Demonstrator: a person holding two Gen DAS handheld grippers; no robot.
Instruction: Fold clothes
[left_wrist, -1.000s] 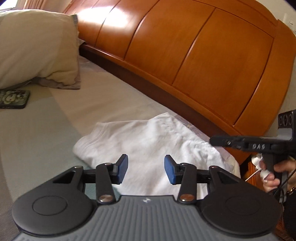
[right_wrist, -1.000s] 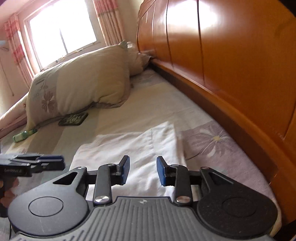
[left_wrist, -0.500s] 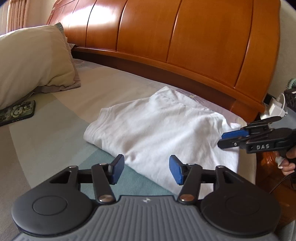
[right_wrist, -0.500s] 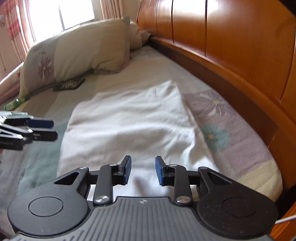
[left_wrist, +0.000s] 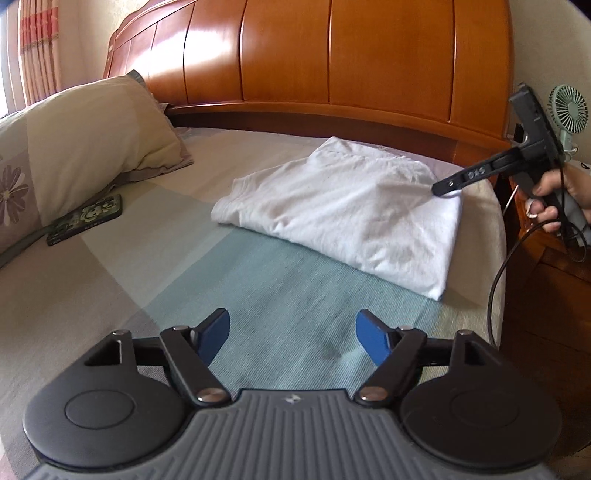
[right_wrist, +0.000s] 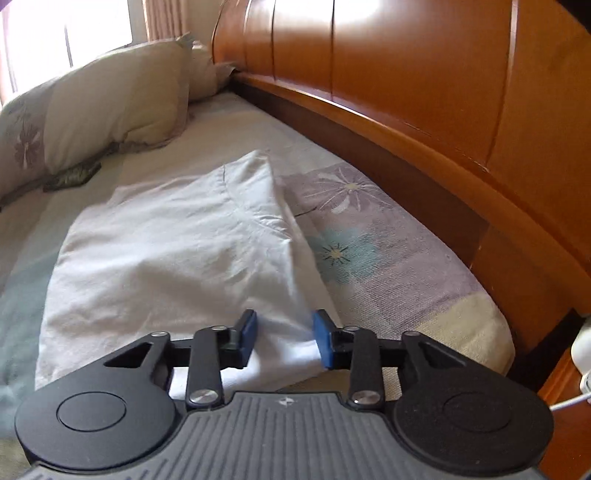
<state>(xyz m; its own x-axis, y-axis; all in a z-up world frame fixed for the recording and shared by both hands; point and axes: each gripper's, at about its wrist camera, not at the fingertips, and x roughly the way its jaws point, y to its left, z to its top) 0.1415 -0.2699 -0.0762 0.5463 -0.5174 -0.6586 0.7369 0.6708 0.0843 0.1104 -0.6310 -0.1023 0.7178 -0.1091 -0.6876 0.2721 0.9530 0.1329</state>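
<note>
Your right tool (right_wrist: 283, 338), spread, straddled the folded white shirt (left_wrist: 343, 206) at the bed's (left_wrist: 258, 302) two o'clock corner; your left tool (left_wrist: 291, 338) hung spread. A shallow pinch risked undoing layers.

My left camera sits low over the bed (left_wrist: 110, 295), well back from the shirt (left_wrist: 343, 206), and faces the headboard (left_wrist: 332, 55) nearly square on. From there I see the whole shirt, the pillow (left_wrist: 92, 136) left of it and the right tool (left_wrist: 448, 187) at the shirt's right corner. My right camera sits very close at that same corner, the shirt (right_wrist: 166, 251) filling the near field between its fingers (right_wrist: 247, 332). It looks along the headboard (right_wrist: 443, 92), which runs down its right side, toward the pillow (right_wrist: 110, 103) beyond the shirt. Both views share shirt, pillow, headboard and bed (right_wrist: 388, 258).
</note>
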